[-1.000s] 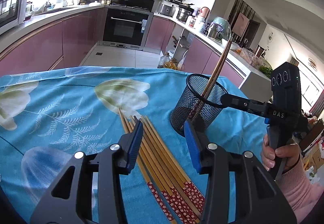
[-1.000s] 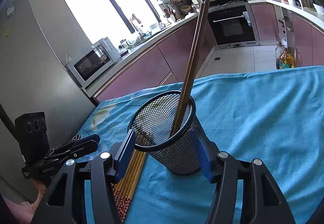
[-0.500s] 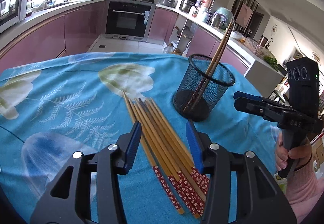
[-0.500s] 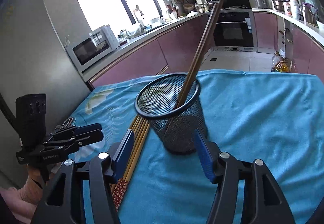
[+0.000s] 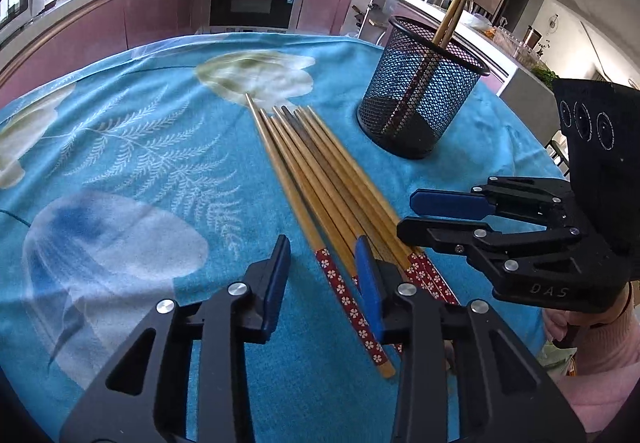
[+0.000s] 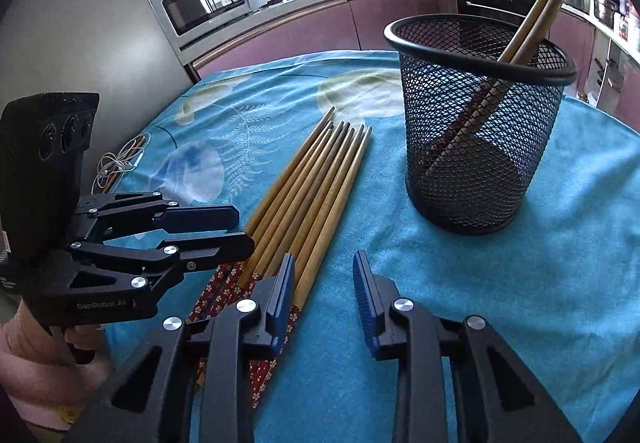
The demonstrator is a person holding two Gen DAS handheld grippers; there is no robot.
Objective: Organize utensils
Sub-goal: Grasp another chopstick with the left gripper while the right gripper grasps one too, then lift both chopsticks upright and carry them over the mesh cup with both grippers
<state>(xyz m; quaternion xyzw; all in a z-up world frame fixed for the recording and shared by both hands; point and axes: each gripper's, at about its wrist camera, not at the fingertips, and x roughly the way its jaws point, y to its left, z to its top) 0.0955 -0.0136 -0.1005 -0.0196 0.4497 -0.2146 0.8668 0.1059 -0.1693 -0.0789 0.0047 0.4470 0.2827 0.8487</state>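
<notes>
A row of loose chopsticks [image 5: 320, 179] lies side by side on the blue floral cloth [image 5: 132, 147], thin tips toward 12 o'clock in the left wrist view and red flowered ends toward 5 o'clock. The black mesh cup [image 5: 420, 91] stands upright on the cloth at about 2 o'clock from the row, near it but apart, with two chopsticks leaning inside it against the rim. The left gripper [image 5: 323, 275] sits low over the patterned ends, tilted down; its jaws are closing and are partly apart, and the leftmost chopstick of the row runs between them, though the pads do not yet press on it. The rest of the row passes under or beside its right finger. The right gripper [image 6: 323, 289] comes in from 3 o'clock in the left wrist view, with a hand in a pink sleeve [image 5: 596, 347] on its handle. Its jaws are also closing, narrow but not together, and nothing is held; in its own view, bare cloth shows between the pads, and the row's outermost chopstick runs just under the left pad. In that view the cup is at 1 o'clock, and the left gripper reaches in from 9 o'clock.
</notes>
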